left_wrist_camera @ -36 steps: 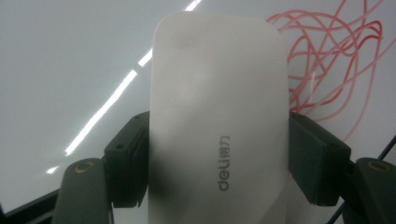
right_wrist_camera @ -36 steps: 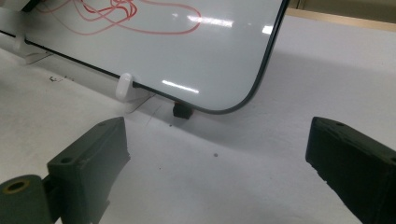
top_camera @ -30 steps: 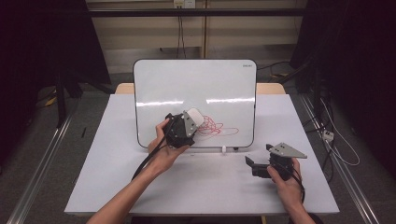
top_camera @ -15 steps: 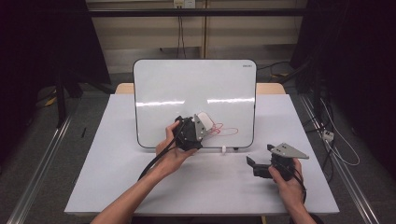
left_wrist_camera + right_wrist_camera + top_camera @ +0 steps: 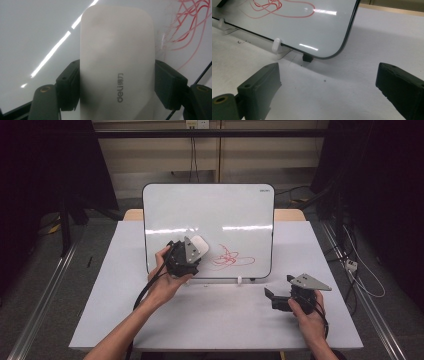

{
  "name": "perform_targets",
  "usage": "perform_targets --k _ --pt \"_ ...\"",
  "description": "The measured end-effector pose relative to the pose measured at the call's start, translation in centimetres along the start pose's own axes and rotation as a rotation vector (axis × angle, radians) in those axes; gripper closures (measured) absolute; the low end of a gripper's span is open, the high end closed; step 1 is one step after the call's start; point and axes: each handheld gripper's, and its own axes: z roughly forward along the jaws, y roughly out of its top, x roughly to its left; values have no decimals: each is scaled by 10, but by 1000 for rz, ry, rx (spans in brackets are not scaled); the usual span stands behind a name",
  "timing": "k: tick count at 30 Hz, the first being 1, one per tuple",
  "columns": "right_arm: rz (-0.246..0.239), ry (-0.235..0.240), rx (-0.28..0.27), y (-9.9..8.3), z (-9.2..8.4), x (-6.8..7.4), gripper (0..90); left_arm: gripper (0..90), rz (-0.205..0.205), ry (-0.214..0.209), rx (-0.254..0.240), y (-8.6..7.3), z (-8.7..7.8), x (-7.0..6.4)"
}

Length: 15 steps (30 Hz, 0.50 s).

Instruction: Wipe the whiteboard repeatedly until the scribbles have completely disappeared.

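Observation:
A whiteboard stands tilted on the white table, with a red scribble low on its right half. My left gripper is shut on a white eraser, which rests against the board just left of the red scribble; both black pads press its sides. Near the table's front right, my right gripper rests in the hand, open with nothing between its jaws. Its own view looks at the board's lower corner and the red scribble.
White clip feet and a small black foot prop the board's bottom edge. Cables run on the floor right of the table. Dark curtains flank both sides.
My left gripper carried the eraser to the right across the scribble, then back left; it now sits left of the red lines. The right gripper stayed still.

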Motion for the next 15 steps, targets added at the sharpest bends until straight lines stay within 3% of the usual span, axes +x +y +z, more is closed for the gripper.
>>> perform_targets --k 1,4,11,15 --pt "-1 -1 3 0 0 1 58 303 6 15 5 0 0 -4" --pt "-4 0 1 0 0 1 58 303 -13 8 2 0 1 -6" --pt "-7 0 -1 1 1 2 58 302 39 -5 9 8 10 -34" --pt "-5 1 -1 1 1 1 58 301 34 -8 13 10 11 -37"
